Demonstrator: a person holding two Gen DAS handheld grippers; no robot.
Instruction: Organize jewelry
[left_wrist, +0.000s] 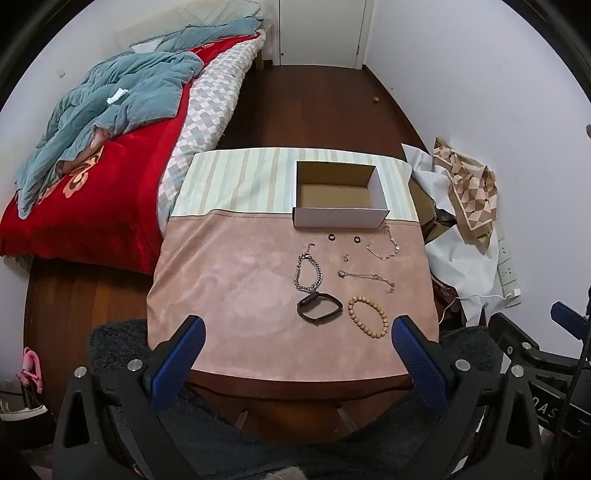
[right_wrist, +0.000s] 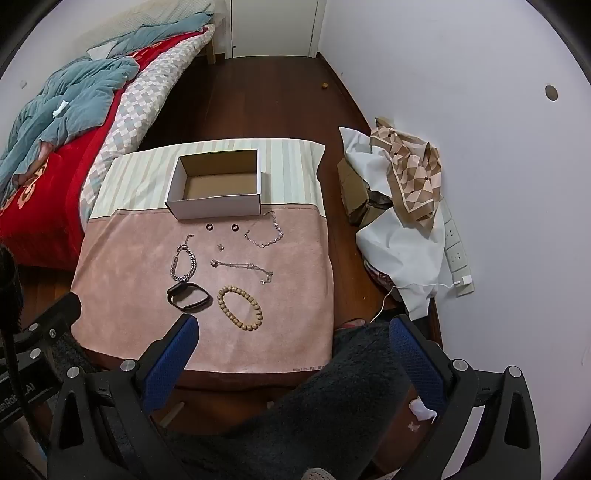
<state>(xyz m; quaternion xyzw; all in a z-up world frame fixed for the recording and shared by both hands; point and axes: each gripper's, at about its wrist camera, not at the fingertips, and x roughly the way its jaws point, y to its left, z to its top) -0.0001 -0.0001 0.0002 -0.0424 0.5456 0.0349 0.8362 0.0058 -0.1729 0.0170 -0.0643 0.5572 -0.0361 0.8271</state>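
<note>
Bedding in red and grey-blue lies heaped on the bed (left_wrist: 92, 147) at far left, beside the table's pink cloth (left_wrist: 229, 288). Over the cloth's near edge the left gripper (left_wrist: 297, 354) hangs with its blue fingers (left_wrist: 184, 354) spread wide, nothing between them. Next comes the jewelry, all loose on the cloth: a silver chain bracelet (left_wrist: 308, 271), a black band (left_wrist: 319, 308) touching its near end, two small dark rings (left_wrist: 343, 239), a tiny earring (left_wrist: 346, 257), a thin chain (left_wrist: 367, 277), a wooden bead bracelet (left_wrist: 368, 316) and a fine linked bracelet (left_wrist: 384, 245). Behind them sits the open white box (left_wrist: 341, 218), its cardboard floor bare. Further right the right gripper (right_wrist: 291, 354) is likewise parted wide and holds nothing, near the bead bracelet. A patterned scarf (right_wrist: 410, 177) tops the pile against the wall.
</note>
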